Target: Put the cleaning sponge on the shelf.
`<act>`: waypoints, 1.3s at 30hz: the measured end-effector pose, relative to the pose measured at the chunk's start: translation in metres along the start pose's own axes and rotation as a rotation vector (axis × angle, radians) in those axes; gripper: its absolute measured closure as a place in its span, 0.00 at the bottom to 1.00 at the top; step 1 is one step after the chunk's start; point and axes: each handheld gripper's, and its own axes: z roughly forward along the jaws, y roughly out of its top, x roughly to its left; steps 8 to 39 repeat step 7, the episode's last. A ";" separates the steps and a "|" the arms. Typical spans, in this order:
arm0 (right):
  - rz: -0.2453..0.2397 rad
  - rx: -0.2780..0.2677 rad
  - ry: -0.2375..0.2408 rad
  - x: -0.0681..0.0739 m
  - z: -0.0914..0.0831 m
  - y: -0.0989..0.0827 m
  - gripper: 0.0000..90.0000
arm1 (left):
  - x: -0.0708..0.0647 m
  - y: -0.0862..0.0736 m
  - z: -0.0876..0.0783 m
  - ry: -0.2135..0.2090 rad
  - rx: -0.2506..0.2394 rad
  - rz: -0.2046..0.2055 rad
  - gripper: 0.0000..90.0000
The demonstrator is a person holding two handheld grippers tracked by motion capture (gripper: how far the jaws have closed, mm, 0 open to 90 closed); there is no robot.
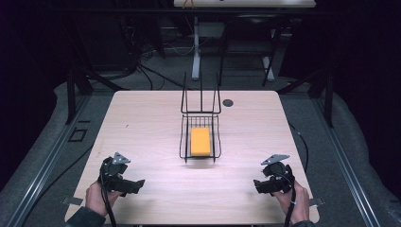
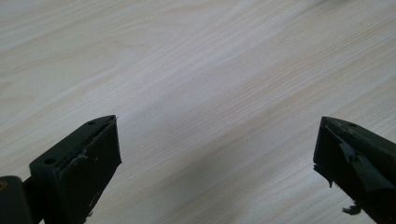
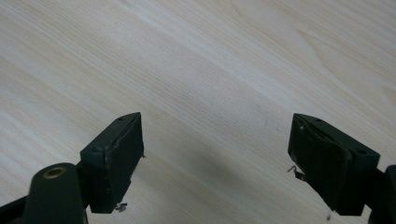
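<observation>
Table (image 1: 142, 123) pale wood, both claws low at near edge. Wire basket (image 1: 184, 137) ahead, midway between claws, neither hand clearly nearer; tall handle at far end. Sponge (image 1: 200, 141) inside basket, orange-yellow rectangular block, lying flat, long axis running away from claws. Left gripper (image 1: 138, 185) jaws wide apart, nothing between. Right gripper (image 1: 257, 185) jaws likewise apart, empty.

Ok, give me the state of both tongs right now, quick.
Left tongs: open, nothing between the jaws, bare table beneath.
Right tongs: open, holding nothing, over the table.
</observation>
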 end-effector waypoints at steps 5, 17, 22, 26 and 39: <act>0.013 -0.008 -0.005 -0.003 -0.001 0.000 0.20 | 0.000 0.000 0.008 -0.015 0.027 0.000 0.01; 0.014 -0.007 -0.002 -0.003 -0.001 0.000 0.20 | 0.000 0.000 0.007 -0.014 0.024 -0.001 0.01; 0.014 -0.007 -0.002 -0.003 -0.001 0.000 0.20 | 0.000 0.000 0.007 -0.014 0.024 -0.001 0.01; 0.014 -0.007 -0.002 -0.003 -0.001 0.000 0.20 | 0.000 0.000 0.007 -0.014 0.024 -0.001 0.01; 0.014 -0.007 -0.002 -0.003 -0.001 0.000 0.20 | 0.000 0.000 0.007 -0.014 0.024 -0.001 0.01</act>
